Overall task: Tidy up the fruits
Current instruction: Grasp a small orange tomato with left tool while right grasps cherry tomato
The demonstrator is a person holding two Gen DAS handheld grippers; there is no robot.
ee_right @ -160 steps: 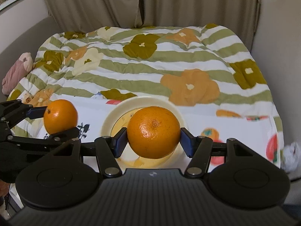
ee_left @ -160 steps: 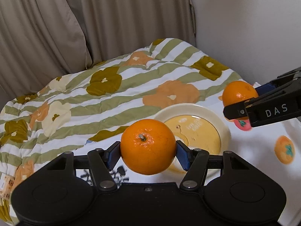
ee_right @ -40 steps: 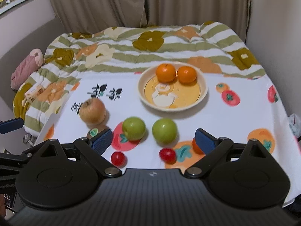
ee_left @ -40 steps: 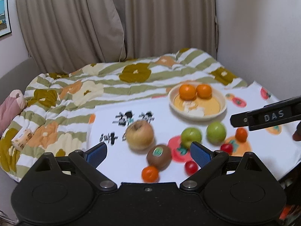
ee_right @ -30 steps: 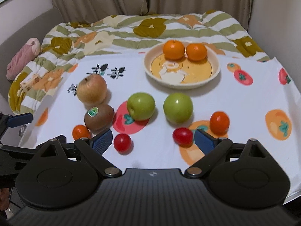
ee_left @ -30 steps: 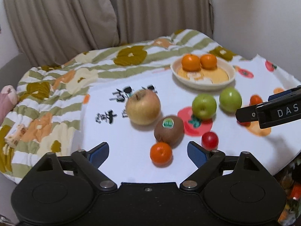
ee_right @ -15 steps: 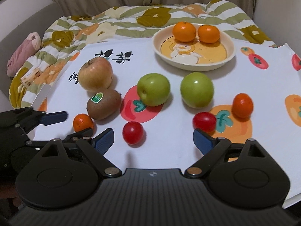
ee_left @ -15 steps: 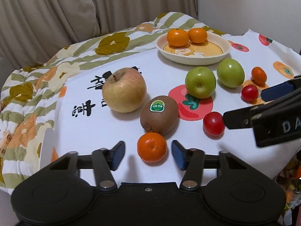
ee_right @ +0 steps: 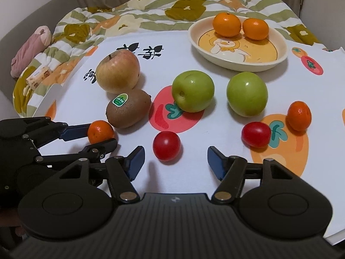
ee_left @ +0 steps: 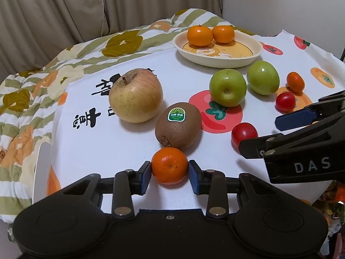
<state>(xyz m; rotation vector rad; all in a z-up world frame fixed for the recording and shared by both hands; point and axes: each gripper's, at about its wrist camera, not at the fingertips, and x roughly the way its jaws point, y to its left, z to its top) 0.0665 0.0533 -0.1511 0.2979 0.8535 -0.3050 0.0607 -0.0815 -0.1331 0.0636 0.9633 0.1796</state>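
Left claw (ee_left: 170, 173) pinches the small orange (ee_left: 169, 165) against the kiwi (ee_left: 178, 125) on the cloth – lifting could nudge it rolling – while right claw (ee_right: 174, 162), half spread and closing, could knock the tomato (ee_right: 166, 146) away

The right gripper (ee_left: 258, 137) hides part of one cherry tomato (ee_left: 243, 131) in the left wrist view

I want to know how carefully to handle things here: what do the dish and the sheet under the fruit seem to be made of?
The dish looks like glazed ceramic or melamine: smooth cream rim, soft sheen, printed cartoon. The sheet looks like thin paper or plastic: flat, matte, with a curled corner and a ragged edge.
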